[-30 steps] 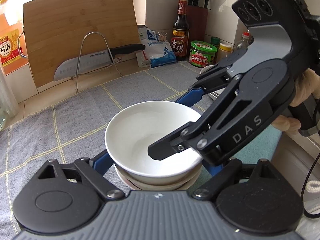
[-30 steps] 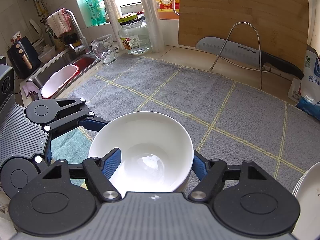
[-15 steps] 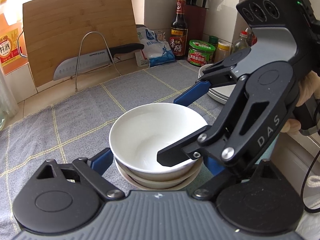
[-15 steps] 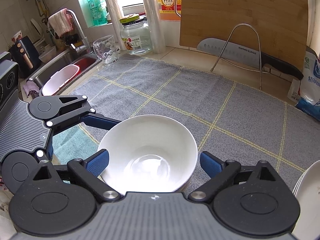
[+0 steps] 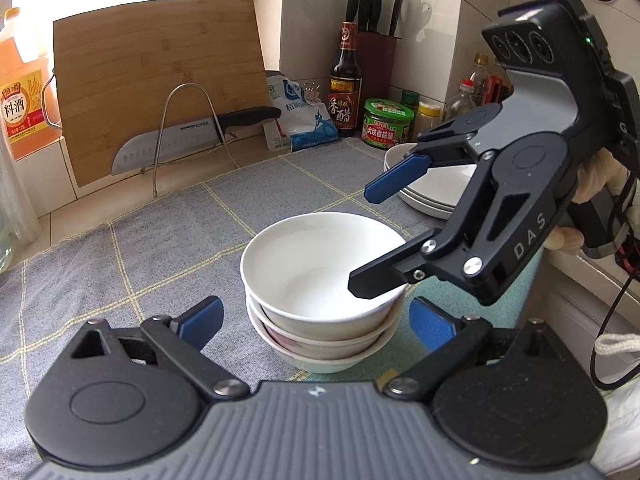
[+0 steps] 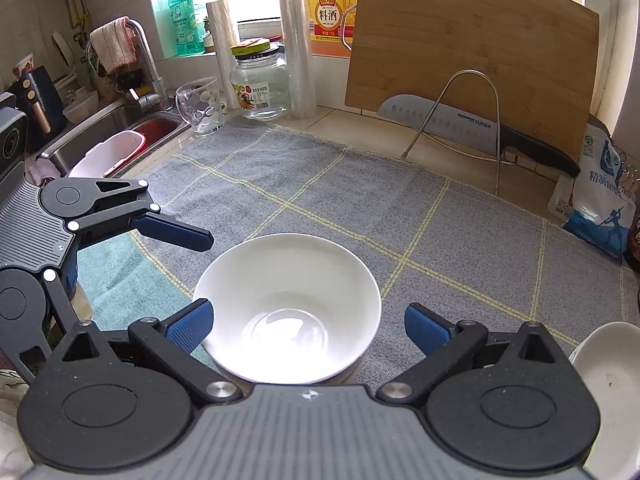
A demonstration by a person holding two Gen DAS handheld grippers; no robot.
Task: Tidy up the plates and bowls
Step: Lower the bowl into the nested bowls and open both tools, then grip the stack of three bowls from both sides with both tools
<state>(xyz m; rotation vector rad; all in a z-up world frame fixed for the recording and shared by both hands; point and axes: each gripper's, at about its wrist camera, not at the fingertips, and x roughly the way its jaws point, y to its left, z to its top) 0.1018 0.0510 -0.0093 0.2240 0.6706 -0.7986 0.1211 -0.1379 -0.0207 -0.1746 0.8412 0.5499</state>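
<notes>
While both the left claw (image 5: 316, 318) and right claw (image 6: 306, 324) gape empty, three bowls (image 5: 320, 292) sit nested beside stacked plates (image 5: 428, 196).

Bowls (image 5: 316, 276): white, stacked; lowest shows pinkish band. Plates (image 5: 436, 192): white. Cloth (image 6: 320, 200): grey, yellow grid lines; teal patch at near edge. Left gripper (image 5: 316, 320): black, blue pads. Right gripper (image 6: 306, 326): black, blue pads, grey ribbed body. Board (image 6: 472, 60): tan bamboo. Knife (image 6: 460, 124): steel blade, black handle. Jug (image 6: 330, 4): orange, yellow-red label. Jar (image 5: 388, 124): green lid, red label.
</notes>
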